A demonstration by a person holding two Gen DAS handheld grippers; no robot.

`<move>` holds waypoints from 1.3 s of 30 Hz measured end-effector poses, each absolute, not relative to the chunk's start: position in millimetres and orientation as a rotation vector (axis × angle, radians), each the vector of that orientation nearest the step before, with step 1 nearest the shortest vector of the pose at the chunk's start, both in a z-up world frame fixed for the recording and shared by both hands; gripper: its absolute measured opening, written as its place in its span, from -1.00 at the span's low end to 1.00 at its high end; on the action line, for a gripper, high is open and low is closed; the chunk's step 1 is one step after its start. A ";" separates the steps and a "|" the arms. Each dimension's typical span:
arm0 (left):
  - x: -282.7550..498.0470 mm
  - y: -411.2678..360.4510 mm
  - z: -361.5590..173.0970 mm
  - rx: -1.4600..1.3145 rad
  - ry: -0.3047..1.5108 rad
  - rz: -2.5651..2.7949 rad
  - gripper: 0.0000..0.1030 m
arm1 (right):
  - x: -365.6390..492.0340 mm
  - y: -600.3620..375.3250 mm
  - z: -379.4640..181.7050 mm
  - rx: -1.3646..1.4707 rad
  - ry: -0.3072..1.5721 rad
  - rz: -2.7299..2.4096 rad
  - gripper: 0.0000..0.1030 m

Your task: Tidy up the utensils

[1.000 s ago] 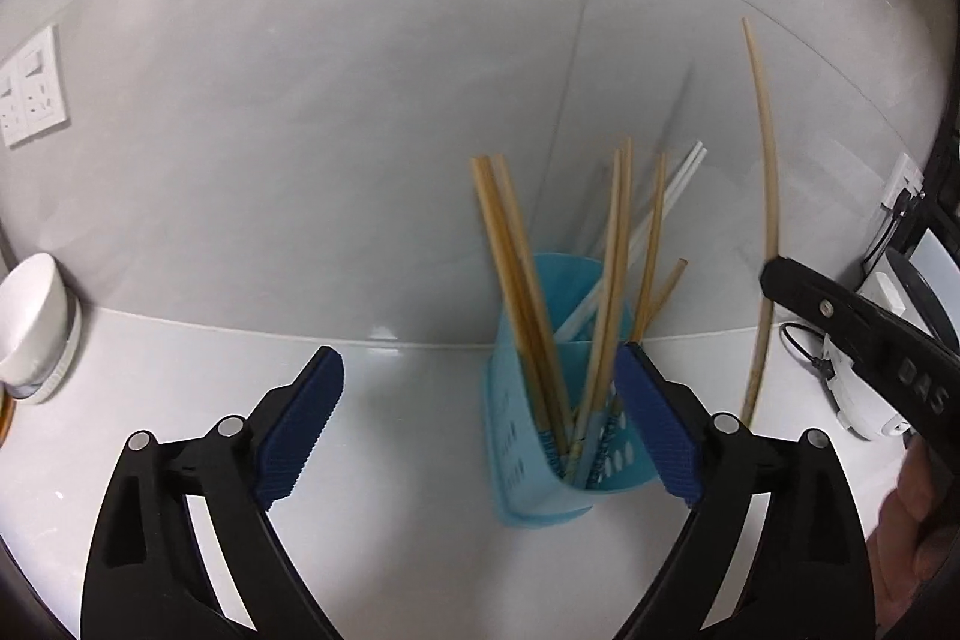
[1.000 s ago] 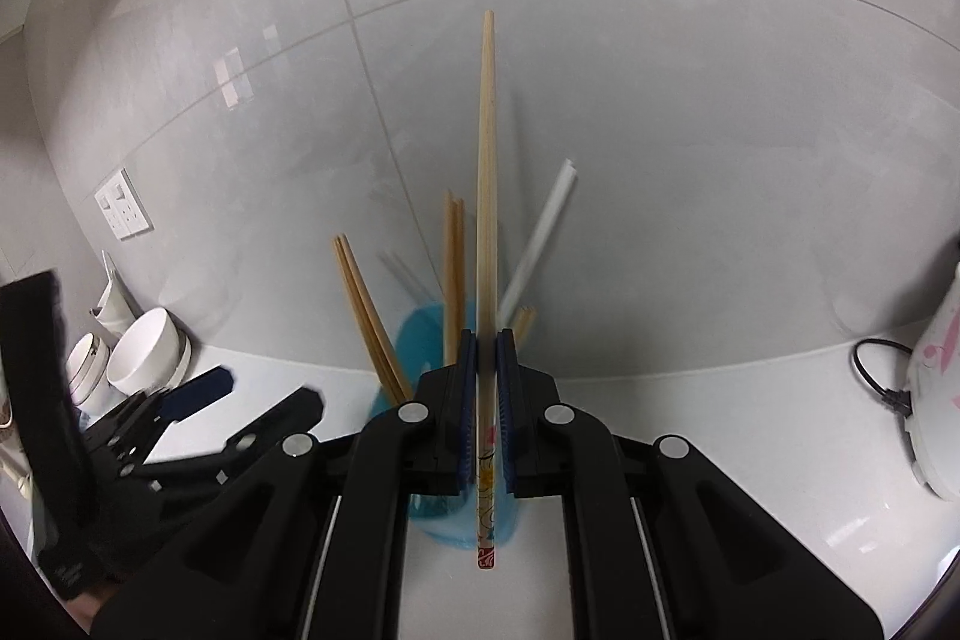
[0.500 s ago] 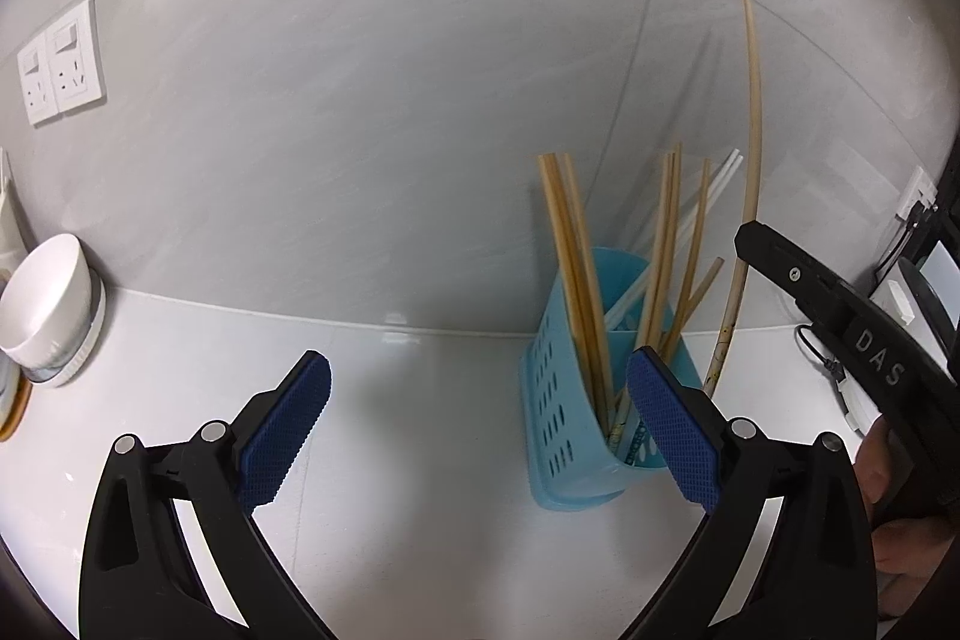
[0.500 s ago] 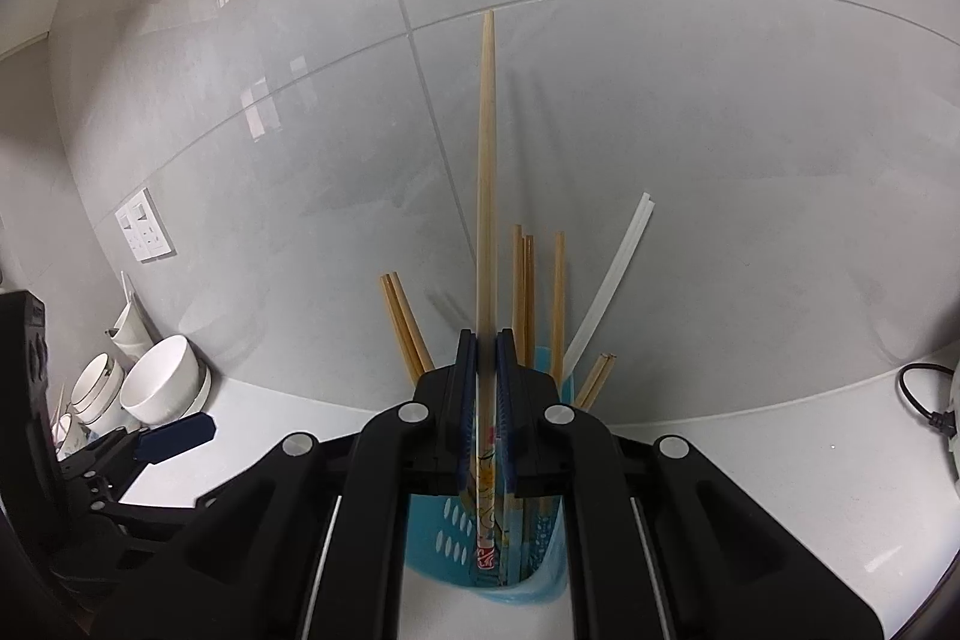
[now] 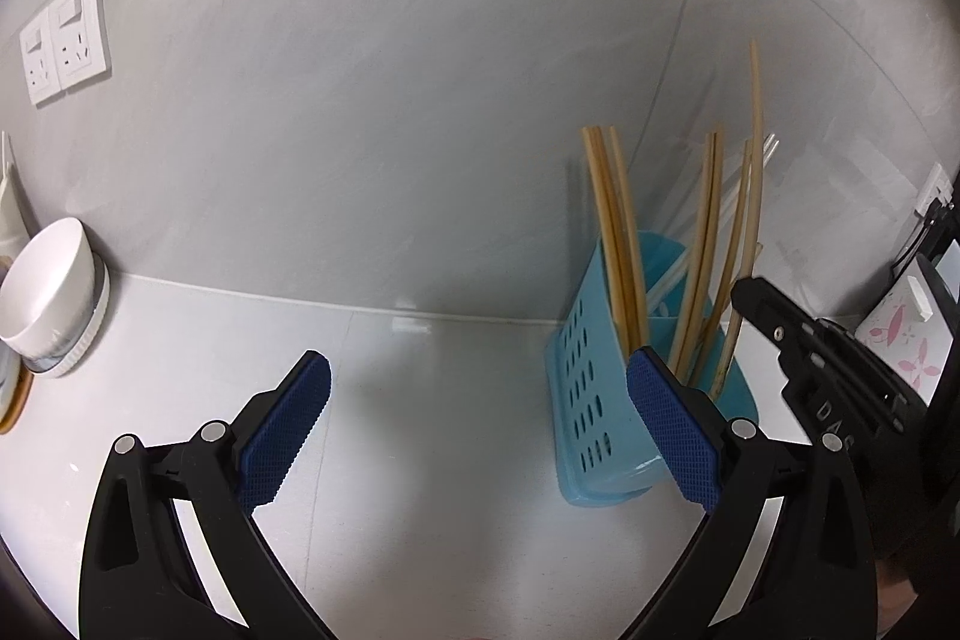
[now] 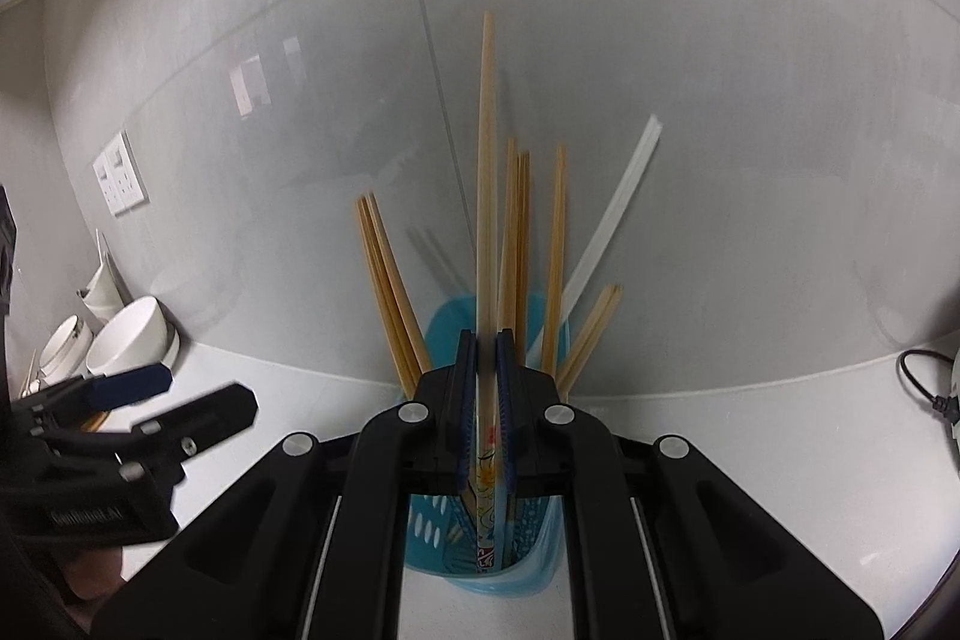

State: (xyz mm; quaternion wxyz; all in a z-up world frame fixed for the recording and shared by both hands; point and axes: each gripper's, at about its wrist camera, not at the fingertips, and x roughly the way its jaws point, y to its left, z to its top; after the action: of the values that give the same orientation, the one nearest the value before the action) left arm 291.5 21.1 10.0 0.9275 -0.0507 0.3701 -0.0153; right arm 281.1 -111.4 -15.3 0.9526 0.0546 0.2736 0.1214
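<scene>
White bowl [image 5: 51,280] on counter [image 5: 420,400]; wall sockets [image 5: 66,37]; perhaps a kettle [image 5: 906,334].

Home kitchen: white countertop [image 5: 420,430], glossy grey tiled wall [image 5: 390,100], wall sockets [image 5: 66,37], stacked white bowls [image 6: 126,340], blue chopstick holder [image 5: 594,400] against the wall.

My right gripper [image 6: 486,400] hides the chopstick's [image 6: 486,160] middle. I can't see the holder's [image 6: 534,574] base, and the bowl [image 5: 48,280] is cut off.

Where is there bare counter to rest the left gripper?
Free: the white counter between the bowl on the left and the blue holder on the right, under the open left gripper. Crowded: around the holder, where the right gripper holds a chopstick.
</scene>
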 end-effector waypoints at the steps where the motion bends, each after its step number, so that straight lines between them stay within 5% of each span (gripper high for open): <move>1: 292.2 21.3 8.8 -0.106 0.761 -0.032 0.89 | 280.9 -111.7 -18.0 0.109 0.562 0.245 -0.87; 12: 294.3 20.8 9.7 -0.107 0.764 -0.031 0.89 | 271.3 -111.7 -20.4 0.048 0.607 0.202 -0.83; 14: 292.8 20.0 12.6 -0.103 0.760 -0.030 0.89 | 268.1 -112.3 -14.5 0.038 0.616 0.191 -0.54; 28: 242.3 5.9 56.9 -0.073 0.727 -0.058 0.89 | 206.5 -147.5 44.3 0.031 0.648 0.097 0.59; 33: 214.0 0.4 70.6 -0.064 0.726 -0.067 0.89 | 180.8 -155.2 56.6 0.024 0.658 0.079 0.84; 39: 190.1 -3.9 74.4 -0.066 0.738 -0.060 0.89 | 154.8 -163.5 53.3 0.031 0.737 0.052 0.85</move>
State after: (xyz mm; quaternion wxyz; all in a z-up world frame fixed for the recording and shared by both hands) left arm 190.1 -3.9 74.4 0.9317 -0.0322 0.3607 -0.0292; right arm 154.8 -163.5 53.3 0.9324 0.0151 0.3602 0.0253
